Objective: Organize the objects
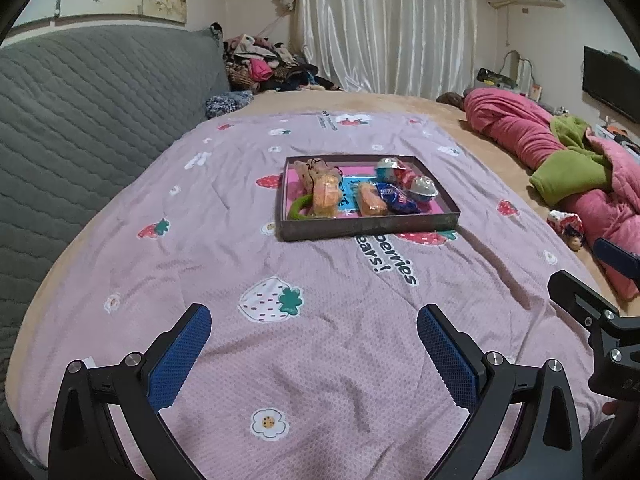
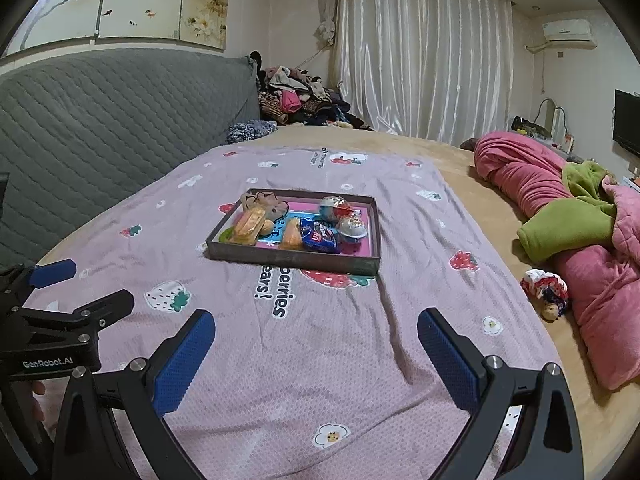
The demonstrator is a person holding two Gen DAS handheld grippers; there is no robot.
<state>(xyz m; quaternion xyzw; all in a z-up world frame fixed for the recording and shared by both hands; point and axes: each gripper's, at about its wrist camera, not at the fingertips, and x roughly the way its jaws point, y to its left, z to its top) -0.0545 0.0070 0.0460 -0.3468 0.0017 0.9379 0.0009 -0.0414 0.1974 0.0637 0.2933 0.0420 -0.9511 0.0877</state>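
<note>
A shallow dark tray [image 1: 366, 227] [image 2: 292, 259] with a pink floor sits mid-bed on a pink strawberry blanket [image 1: 280, 264]. In it lie two orange wrapped cakes [image 1: 326, 196] [image 2: 250, 222], a blue snack packet [image 1: 398, 198] [image 2: 318, 238], two foil-topped jelly cups [image 1: 424, 189] [image 2: 352, 228], a plush toy [image 1: 310, 170] and a green ring [image 1: 298, 206]. My left gripper [image 1: 314, 318] is open and empty, well short of the tray. My right gripper [image 2: 316, 322] is open and empty, also short of the tray. Each gripper shows at the other view's edge.
A grey quilted headboard [image 1: 80, 120] runs along the left. A rolled pink and green quilt [image 2: 560, 216] lies on the right, with a small doll [image 2: 548, 292] beside it. Clothes [image 1: 264, 64] are piled at the back by white curtains.
</note>
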